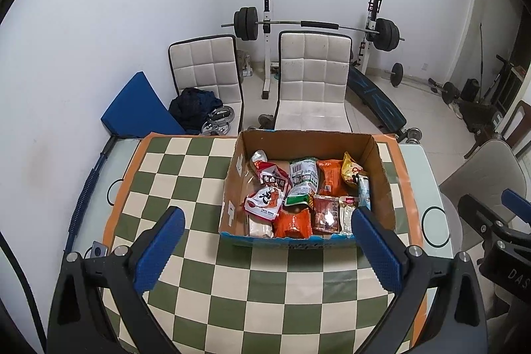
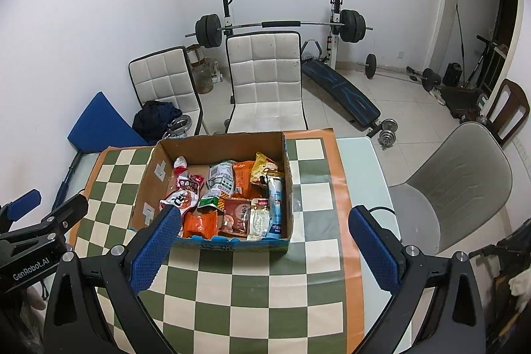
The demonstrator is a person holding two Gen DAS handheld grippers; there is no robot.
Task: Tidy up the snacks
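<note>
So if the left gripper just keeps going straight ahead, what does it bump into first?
Probably the cardboard box of snack packets. The open left gripper points at its near blue-edged wall, with only bare checkered tablecloth before it. Height is hard to judge; it might pass over the wall onto the snacks.

Checkered tablecloth (image 1: 265,287), two white chairs (image 1: 313,78), barbell rack (image 2: 282,25)

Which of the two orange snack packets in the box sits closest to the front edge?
The crinkled orange packet against the front wall; the other orange packet lies farther back.
</note>
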